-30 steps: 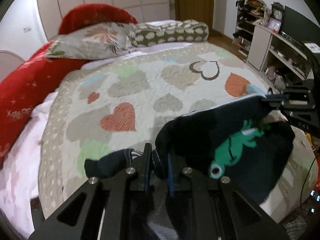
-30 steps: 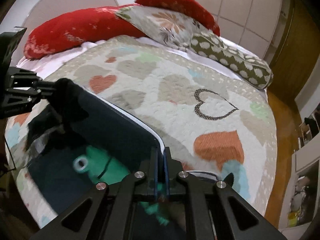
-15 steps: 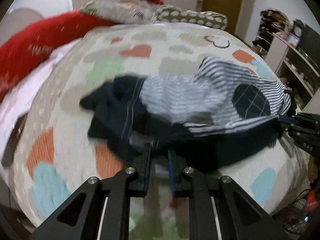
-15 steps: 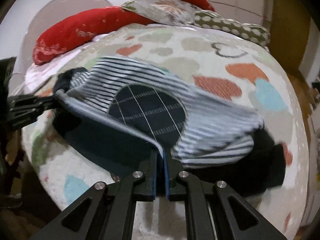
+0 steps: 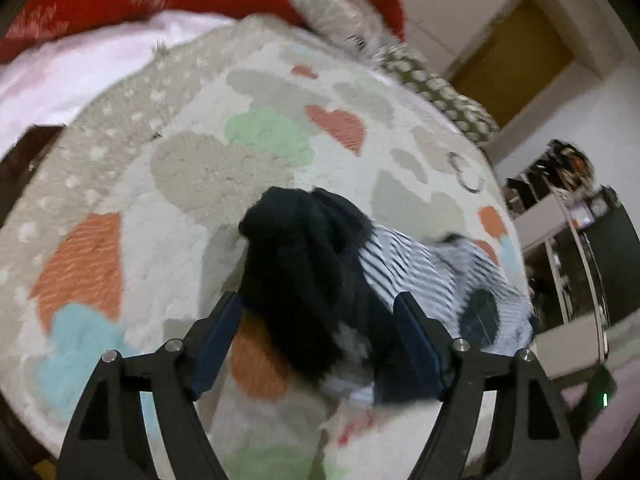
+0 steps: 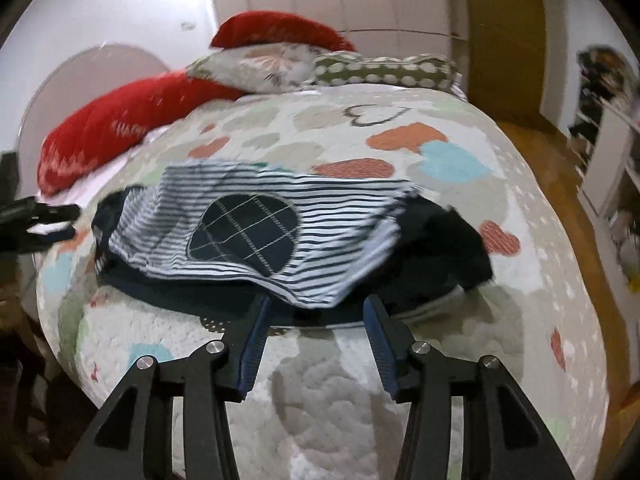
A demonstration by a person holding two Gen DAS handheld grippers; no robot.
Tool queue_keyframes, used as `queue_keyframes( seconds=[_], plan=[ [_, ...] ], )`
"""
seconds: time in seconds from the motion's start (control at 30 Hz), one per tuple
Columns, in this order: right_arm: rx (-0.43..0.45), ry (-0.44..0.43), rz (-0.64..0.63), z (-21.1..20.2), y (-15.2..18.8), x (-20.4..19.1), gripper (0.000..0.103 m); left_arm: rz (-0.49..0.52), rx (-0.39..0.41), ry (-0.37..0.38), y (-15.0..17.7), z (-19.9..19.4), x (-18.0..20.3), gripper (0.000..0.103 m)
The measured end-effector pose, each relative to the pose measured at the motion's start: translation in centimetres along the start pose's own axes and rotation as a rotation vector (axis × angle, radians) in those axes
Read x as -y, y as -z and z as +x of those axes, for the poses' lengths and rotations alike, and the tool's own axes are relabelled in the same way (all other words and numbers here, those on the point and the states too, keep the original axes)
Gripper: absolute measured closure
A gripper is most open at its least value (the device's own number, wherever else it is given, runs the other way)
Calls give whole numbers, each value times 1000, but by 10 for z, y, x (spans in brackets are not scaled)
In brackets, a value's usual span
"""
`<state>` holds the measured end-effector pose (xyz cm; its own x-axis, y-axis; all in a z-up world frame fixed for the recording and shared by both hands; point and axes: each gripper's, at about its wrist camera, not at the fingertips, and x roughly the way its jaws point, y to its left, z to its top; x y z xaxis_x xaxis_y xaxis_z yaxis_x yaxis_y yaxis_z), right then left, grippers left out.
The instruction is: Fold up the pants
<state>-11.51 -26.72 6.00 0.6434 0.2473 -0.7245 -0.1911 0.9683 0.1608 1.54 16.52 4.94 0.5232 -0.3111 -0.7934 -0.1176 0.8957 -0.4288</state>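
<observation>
The pants lie on the heart-patterned bedspread: dark navy cloth with a blue-and-white striped part and a dark checked round patch on top. In the left wrist view the pants show as a bunched dark leg end with stripes behind. My left gripper is open, its jaws on either side of the dark bunch, not closed on it. My right gripper is open at the pants' near edge. The left gripper also shows in the right wrist view at the pants' left end.
Red pillows, a floral pillow and a dotted bolster lie at the head of the bed. A wooden floor and shelves are to the right. A door stands beyond the bed.
Both grippers have opened and let go of the pants, which now lie spread on the bedspread. Both cameras have dropped lower and nearer to the bed.
</observation>
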Motion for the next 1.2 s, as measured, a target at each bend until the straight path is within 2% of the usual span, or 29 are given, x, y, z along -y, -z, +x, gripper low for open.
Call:
queue_keyframes(
  seconds=[0.03, 0.07, 0.1, 0.13, 0.2, 0.3, 0.37, 0.43, 0.47, 0.53, 0.6, 0.67, 0.77, 0.8, 0.83, 0.87, 0.93, 1.0, 1.03, 1.1, 1.13, 1.2],
  plan=[
    [4, -3, 27, -2, 2, 5, 51, -15, -14, -21, -6, 11, 0, 28],
    [6, -4, 43, -4, 2, 8, 51, -35, -29, -33, -11, 19, 0, 59],
    [8, -2, 58, -5, 4, 12, 51, -52, -51, -34, -12, 23, -1, 98],
    [11, 5, 70, -8, 5, 16, 51, -82, -72, -23, -12, 24, -2, 96],
    [22, 21, 98, -13, 6, 25, 51, -105, -28, -18, -3, 8, 2, 96],
    [42, 20, 143, -20, 8, 38, 51, -124, -4, -7, 19, -17, 4, 96],
    [56, 16, 183, -23, 8, 49, 51, -150, -27, -44, 33, -15, -4, 95],
    [63, 11, 219, -23, 9, 58, 51, -131, -88, -102, 45, 3, -12, 93],
    [64, 10, 240, -22, 8, 63, 51, -133, -85, -94, 50, 5, -13, 92],
    [66, 17, 268, -23, 8, 69, 51, -114, -54, -84, 52, -5, -8, 90],
    [79, 23, 281, -28, 9, 72, 51, -96, -32, -76, 53, -16, -2, 78],
    [93, 32, 289, -34, 6, 76, 51, -91, -6, -67, 54, -26, 1, 73],
    [108, 21, 304, -37, -2, 80, 51, -94, 59, -65, 59, -48, 2, 73],
    [107, 17, 307, -34, -7, 81, 49, -99, 82, -60, 60, -55, 0, 73],
    [99, 14, 309, -28, -11, 83, 43, -108, 104, -57, 60, -63, -2, 73],
    [86, 22, 312, -19, -16, 85, 40, -114, 118, -59, 60, -69, -4, 73],
    [58, 60, 325, -5, -22, 89, 40, -122, 143, -68, 59, -78, -8, 72],
    [71, 87, 334, -2, -29, 90, 40, -130, 154, -66, 58, -85, -11, 69],
    [98, 66, 332, -6, -34, 87, 40, -136, 157, -58, 58, -87, -12, 67],
    [120, -37, 348, -12, -39, 82, 40, -140, 156, -41, 58, -86, -12, 66],
    [109, -110, 368, -11, -39, 77, 41, -139, 150, -34, 58, -84, -10, 66],
    [54, -124, 382, -1, -40, 71, 42, -127, 131, -23, 61, -79, -5, 66]
  ],
)
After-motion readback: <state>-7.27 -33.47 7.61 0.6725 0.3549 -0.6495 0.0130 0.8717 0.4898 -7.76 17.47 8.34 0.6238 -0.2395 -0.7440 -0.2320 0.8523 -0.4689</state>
